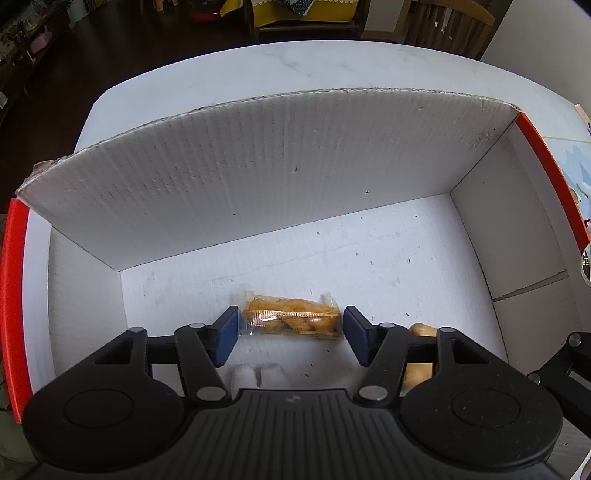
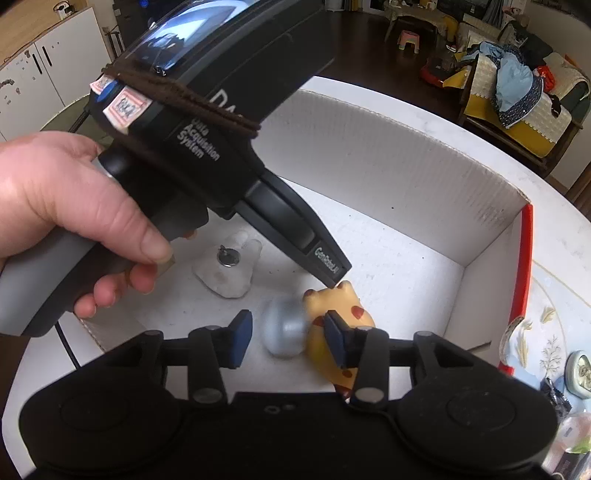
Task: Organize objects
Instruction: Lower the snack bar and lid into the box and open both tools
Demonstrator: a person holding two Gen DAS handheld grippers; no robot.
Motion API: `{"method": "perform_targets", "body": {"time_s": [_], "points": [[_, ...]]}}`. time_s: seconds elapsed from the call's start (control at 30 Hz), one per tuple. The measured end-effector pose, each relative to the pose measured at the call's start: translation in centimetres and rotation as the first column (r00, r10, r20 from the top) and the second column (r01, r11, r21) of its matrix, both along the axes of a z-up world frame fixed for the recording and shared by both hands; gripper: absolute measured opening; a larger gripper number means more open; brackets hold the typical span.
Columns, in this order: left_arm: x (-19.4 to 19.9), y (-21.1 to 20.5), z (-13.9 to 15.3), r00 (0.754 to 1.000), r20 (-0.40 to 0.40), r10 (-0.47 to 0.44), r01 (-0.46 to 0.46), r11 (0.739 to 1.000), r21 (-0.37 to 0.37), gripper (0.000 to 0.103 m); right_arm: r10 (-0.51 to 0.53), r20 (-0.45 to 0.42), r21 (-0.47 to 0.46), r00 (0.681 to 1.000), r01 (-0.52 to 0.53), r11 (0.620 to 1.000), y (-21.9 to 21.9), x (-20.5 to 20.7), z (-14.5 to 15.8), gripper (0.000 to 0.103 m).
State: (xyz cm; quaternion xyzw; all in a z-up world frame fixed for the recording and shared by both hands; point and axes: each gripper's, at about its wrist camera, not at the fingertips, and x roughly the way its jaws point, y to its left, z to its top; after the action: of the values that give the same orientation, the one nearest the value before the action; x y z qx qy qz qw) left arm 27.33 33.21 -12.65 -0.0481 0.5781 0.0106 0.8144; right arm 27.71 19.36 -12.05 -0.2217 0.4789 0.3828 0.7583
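A white cardboard box (image 1: 258,166) with red edges stands open on the table. On its floor lies a clear-wrapped twisted pastry (image 1: 290,319), end to end between the blue pads of my left gripper (image 1: 290,336). The pads flank the wrapper's ends without squeezing it. In the right wrist view my right gripper (image 2: 288,341) is open around a blurred silver ball (image 2: 282,332), with a gap at the left pad. The ball rests against a yellow spotted toy (image 2: 343,299). A white toy (image 2: 225,273) with a metal key lies behind it.
A person's hand (image 2: 66,206) holds the left tool's black housing (image 2: 207,140) over the box. The white toy's tips (image 1: 258,374) show under my left gripper. Small items (image 2: 580,373) lie on a patterned mat right of the box. A wooden chair (image 1: 447,29) stands beyond the white table (image 1: 280,66).
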Motion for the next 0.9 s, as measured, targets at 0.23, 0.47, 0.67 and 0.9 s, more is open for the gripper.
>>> {"method": "perform_targets", "body": {"time_s": [0.23, 0.47, 0.67, 0.9], "points": [[-0.1, 0.0, 0.8, 0.999, 0.044, 0.012, -0.013, 1.000, 0.010, 0.069, -0.007, 0.000, 0.020, 1.000, 0.007, 1.000, -0.6, -0.4, 0.8, 0.045], [-1.0, 0.1, 2.9, 0.992, 0.121, 0.024, -0.026, 1.000, 0.013, 0.070, -0.007, 0.030, 0.058, 1.000, 0.005, 0.998, -2.2, -1.1, 2.8, 0.055], [-2.8, -0.2, 5.1, 0.983, 0.183, 0.028, -0.028, 1.000, -0.005, 0.070, -0.012, 0.050, 0.094, 0.999, 0.008, 0.996, -3.7, -1.4, 4.6, 0.055], [-5.3, -1.0, 8.0, 0.966, 0.256, 0.025, -0.022, 1.000, -0.014, 0.070, -0.017, 0.074, 0.153, 0.997, 0.005, 0.988, -5.7, -2.1, 7.0, 0.056]]}}
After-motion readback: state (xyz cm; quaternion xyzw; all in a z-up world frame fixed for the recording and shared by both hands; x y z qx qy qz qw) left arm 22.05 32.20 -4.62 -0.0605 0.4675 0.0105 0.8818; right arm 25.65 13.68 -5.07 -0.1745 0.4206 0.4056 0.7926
